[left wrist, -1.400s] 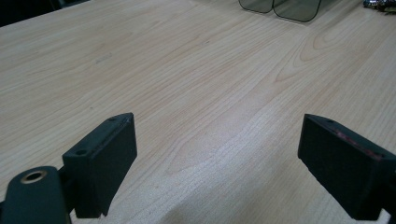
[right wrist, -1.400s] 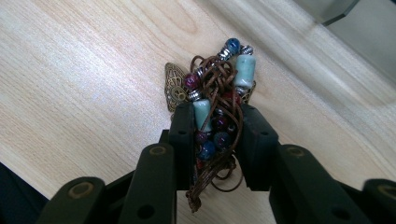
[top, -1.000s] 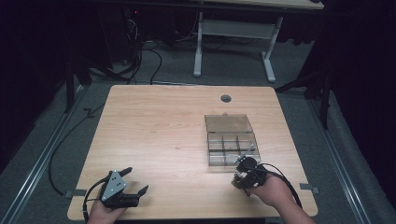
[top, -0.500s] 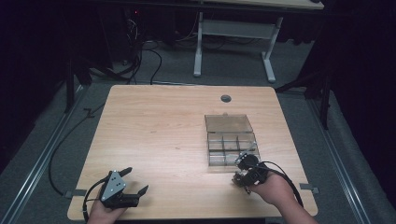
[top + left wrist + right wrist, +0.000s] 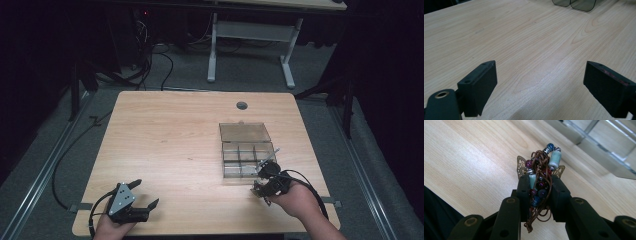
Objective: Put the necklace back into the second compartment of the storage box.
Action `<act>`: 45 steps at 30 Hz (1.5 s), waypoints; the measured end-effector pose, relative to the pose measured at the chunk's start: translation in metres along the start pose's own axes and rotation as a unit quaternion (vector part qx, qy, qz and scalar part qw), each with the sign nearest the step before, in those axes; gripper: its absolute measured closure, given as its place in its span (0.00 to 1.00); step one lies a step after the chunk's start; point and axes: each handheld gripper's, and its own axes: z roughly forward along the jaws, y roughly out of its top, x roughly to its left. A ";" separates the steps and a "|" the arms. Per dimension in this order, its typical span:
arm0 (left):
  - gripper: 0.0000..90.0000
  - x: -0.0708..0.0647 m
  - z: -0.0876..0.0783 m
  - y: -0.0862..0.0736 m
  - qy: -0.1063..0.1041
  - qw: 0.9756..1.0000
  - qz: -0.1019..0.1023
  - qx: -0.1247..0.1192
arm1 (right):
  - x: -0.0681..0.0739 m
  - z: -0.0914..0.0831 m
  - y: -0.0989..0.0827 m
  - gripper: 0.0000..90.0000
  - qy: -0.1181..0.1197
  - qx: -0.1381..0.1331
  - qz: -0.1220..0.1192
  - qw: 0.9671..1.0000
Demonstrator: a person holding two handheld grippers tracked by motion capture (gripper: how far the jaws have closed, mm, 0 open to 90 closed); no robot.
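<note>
A beaded piece of jewellery [image 5: 541, 162] on brown cord, with blue, red and pale green beads and two brass filigree wings, is pinched in my right gripper [image 5: 539, 181], which is shut on it. In the high view that right gripper [image 5: 264, 181] hovers just off the near right corner of a clear compartment box [image 5: 248, 159], whose lid [image 5: 244, 132] lies open behind it. The box's near edge [image 5: 599, 142] crosses the upper right of the right gripper view. My left gripper [image 5: 145, 193] rests open near the table's front left corner, its jaws [image 5: 540, 72] wide apart over bare wood.
The wooden table [image 5: 170, 140] has a round cable hole [image 5: 242, 105] at the back. Behind it stand a white desk frame [image 5: 250, 35] and cables on the dark floor. The box's smoky edge [image 5: 574, 3] shows far ahead in the left gripper view.
My right hand has crept slightly toward the box with the jewellery still held. The left gripper has stayed put.
</note>
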 end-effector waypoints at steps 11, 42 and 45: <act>0.13 0.000 0.000 0.000 -0.002 1.000 -0.001 -0.001 | -0.003 -0.015 0.006 0.81 -0.001 0.003 -0.001 1.000; 0.13 0.001 -0.001 0.000 -0.007 1.000 -0.005 -0.004 | -0.019 -0.025 0.059 0.81 -0.013 0.005 -0.008 1.000; 0.13 0.001 0.000 0.000 -0.006 1.000 -0.005 -0.005 | -0.021 -0.024 0.063 0.81 -0.012 0.005 -0.005 1.000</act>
